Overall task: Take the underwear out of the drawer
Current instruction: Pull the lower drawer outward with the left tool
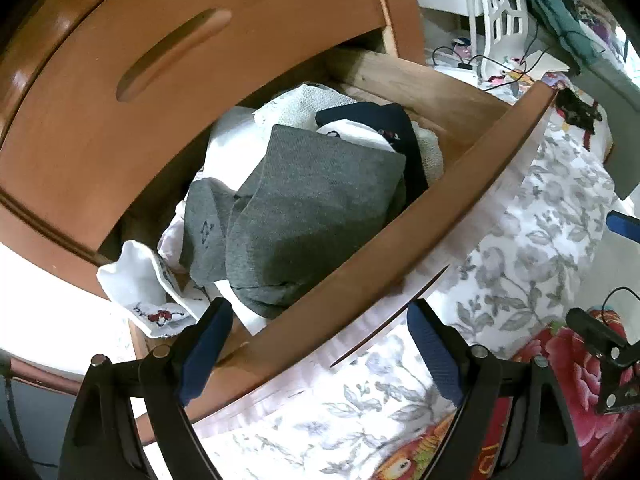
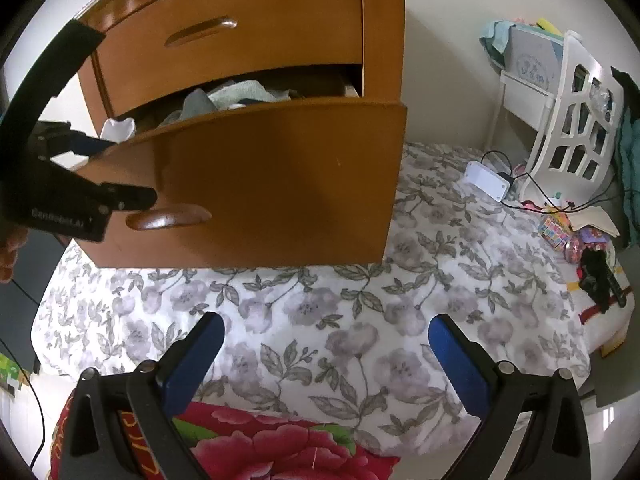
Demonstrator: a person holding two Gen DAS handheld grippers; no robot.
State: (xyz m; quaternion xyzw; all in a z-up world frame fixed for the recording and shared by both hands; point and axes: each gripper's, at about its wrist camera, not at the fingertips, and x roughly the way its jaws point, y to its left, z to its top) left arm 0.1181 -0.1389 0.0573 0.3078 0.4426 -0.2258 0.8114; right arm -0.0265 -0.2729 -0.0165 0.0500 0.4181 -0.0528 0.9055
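left wrist view: open drawer (image 1: 420, 216) holds grey underwear (image 1: 304, 216).

Drawer (image 2: 256, 184) pulled out of dresser (image 1: 120, 92), front over bed (image 2: 360, 300). Closed drawer (image 2: 224, 32) above it. Clothes pile (image 1: 304, 216) inside open drawer; one small piece (image 1: 140, 292) hangs over left end. Left gripper (image 1: 320, 340) straddles drawer front, one finger inside, one outside. Right gripper (image 2: 326, 354) over bed, before drawer. Chair (image 2: 576, 120) far right behind bed.
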